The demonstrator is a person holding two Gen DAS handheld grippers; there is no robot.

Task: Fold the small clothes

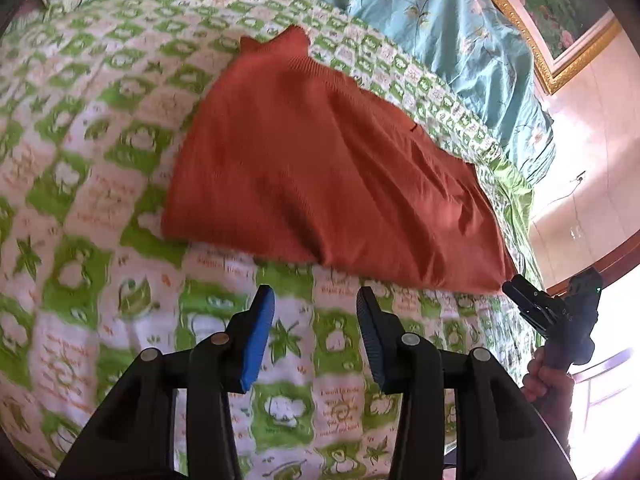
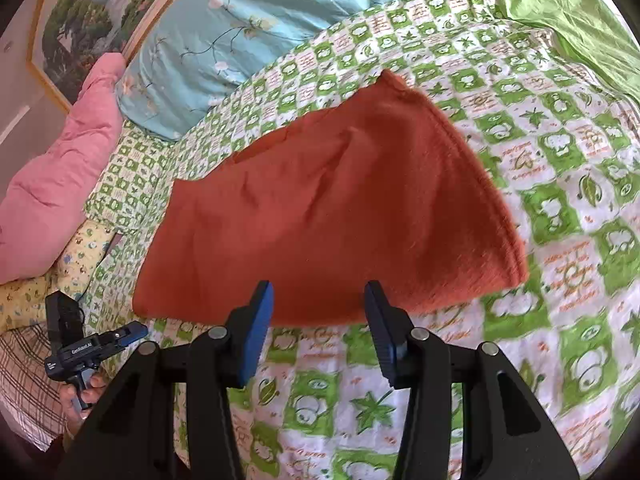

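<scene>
An orange-red knit garment point(image 1: 320, 176) lies folded on the green and white patterned quilt point(image 1: 80, 160). It also shows in the right wrist view point(image 2: 328, 216). My left gripper point(image 1: 316, 304) is open and empty, just short of the garment's near edge. My right gripper point(image 2: 318, 300) is open and empty, its tips at the garment's near edge. The right gripper also shows in the left wrist view point(image 1: 516, 290), close to the garment's right corner. The left gripper shows in the right wrist view point(image 2: 136, 330), left of the garment.
A teal floral duvet point(image 2: 224, 20) lies beyond the quilt. A pink cushion point(image 2: 60, 184) sits at the left. Framed pictures point(image 1: 560, 8) hang on the wall. A plain green cloth point(image 2: 568, 20) lies at the quilt's far right.
</scene>
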